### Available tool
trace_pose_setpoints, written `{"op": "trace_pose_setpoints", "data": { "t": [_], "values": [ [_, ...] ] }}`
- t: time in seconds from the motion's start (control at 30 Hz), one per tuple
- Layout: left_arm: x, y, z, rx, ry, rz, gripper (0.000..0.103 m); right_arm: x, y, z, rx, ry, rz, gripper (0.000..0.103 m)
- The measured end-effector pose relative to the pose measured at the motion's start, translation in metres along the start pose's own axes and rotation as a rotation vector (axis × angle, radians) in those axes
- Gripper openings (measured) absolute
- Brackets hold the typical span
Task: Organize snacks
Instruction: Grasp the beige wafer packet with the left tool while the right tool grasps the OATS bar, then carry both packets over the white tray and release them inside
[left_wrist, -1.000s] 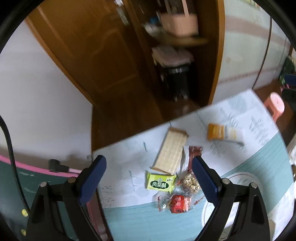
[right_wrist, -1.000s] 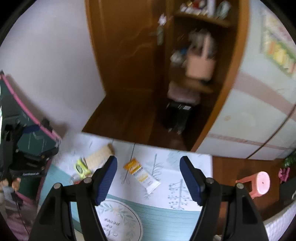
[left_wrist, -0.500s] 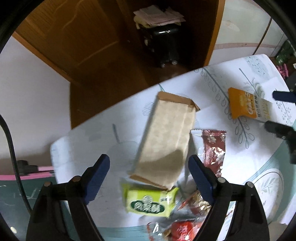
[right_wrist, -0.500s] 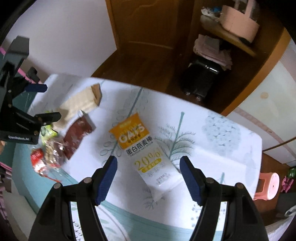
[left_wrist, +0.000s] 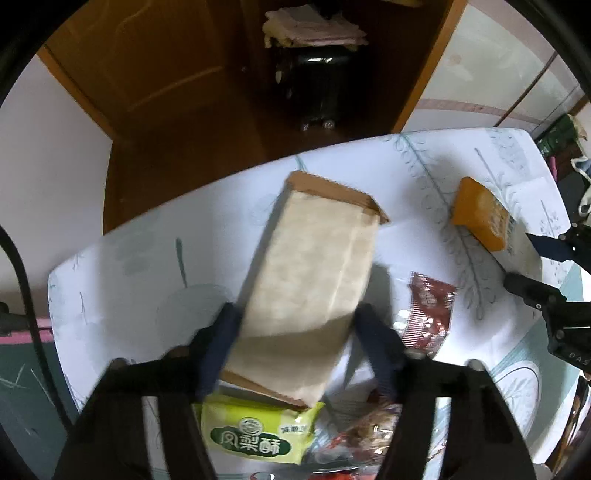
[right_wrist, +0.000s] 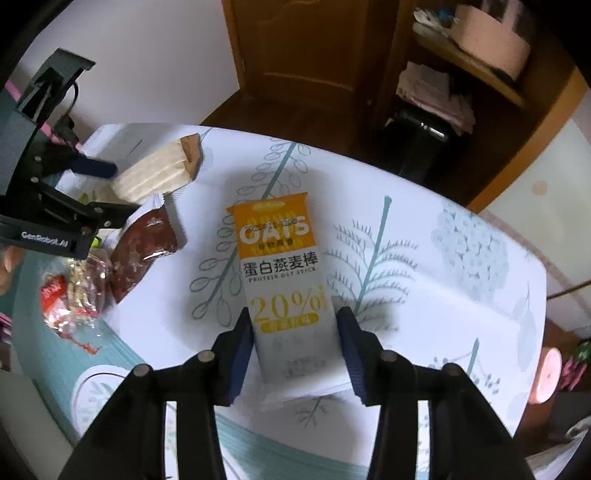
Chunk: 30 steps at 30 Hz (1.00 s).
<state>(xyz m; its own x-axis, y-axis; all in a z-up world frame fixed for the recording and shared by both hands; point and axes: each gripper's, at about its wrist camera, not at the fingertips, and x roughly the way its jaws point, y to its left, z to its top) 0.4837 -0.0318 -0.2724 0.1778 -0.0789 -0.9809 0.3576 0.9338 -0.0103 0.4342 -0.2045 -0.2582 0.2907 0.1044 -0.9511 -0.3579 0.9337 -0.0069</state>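
Here the left gripper (left_wrist: 299, 332) straddles the near half of the wafer pack (left_wrist: 314, 277), jaws closing, the left pad touching its side, the right pad just off it. The pack lies toward the counter's (left_wrist: 129, 266) far left corner, above the green pack (left_wrist: 255, 432). Rightward, the right gripper (right_wrist: 295, 328) is closing around the oat bar (right_wrist: 284, 273), pads just beside its white lower half, near the counter's middle.
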Motion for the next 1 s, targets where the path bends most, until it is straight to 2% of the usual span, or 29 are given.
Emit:
{"op": "trace_pose_setpoints", "data": {
  "t": [0.2, 0.37, 0.6, 0.73, 1.0],
  "values": [
    [-0.007, -0.02, -0.016, -0.009, -0.015, 0.08, 0.058, -0.007, 0.003, -0.016, 0.036, 0.005, 0.007, 0.041],
    [-0.035, -0.029, -0.028, -0.027, -0.036, 0.085, 0.055, -0.024, 0.009, -0.028, 0.06, -0.01, 0.004, 0.041],
    [-0.115, -0.04, -0.054, -0.026, -0.122, 0.063, 0.054, -0.075, 0.027, -0.042, 0.08, -0.069, -0.009, 0.041],
    [-0.165, -0.048, -0.068, 0.0, -0.181, 0.051, 0.054, -0.12, 0.045, -0.051, 0.068, -0.127, -0.016, 0.041],
    [-0.279, -0.083, -0.149, 0.018, -0.346, 0.071, 0.054, -0.228, 0.088, -0.09, 0.075, -0.286, -0.017, 0.041]
  ]
}}
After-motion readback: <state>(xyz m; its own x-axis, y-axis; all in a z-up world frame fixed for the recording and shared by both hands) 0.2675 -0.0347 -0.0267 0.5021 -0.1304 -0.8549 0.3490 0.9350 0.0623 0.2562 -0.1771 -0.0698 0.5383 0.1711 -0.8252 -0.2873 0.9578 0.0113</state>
